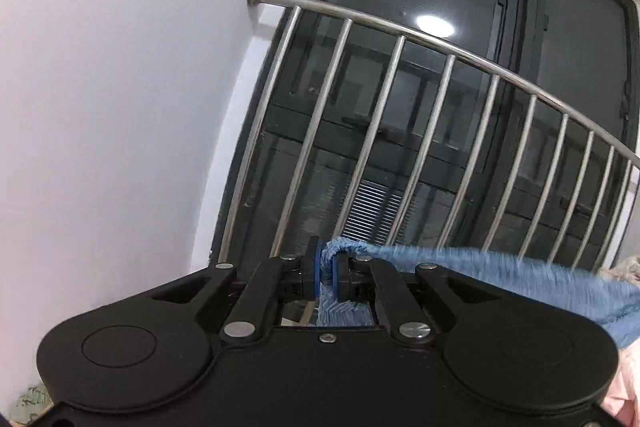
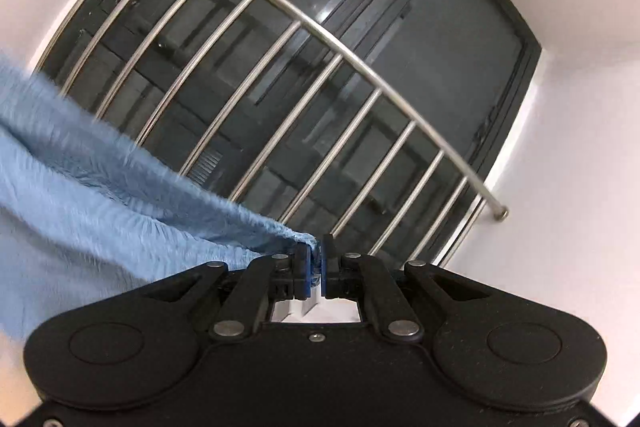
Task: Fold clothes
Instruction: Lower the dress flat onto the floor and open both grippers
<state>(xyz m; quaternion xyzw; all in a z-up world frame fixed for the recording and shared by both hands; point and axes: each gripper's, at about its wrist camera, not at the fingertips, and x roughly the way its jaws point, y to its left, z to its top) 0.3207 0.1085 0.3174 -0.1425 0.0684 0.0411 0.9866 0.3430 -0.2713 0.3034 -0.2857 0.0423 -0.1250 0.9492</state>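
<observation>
Pink fabric edges only the left view.

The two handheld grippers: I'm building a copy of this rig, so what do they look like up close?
Both match. The left gripper and right gripper each have a matte black plastic body with two round discs at the sides, angled black linkage bars joined by silver rivets, a small screw at the centre, and black fingers faced with blue pads. No cables, markings or sleeves show.
</observation>
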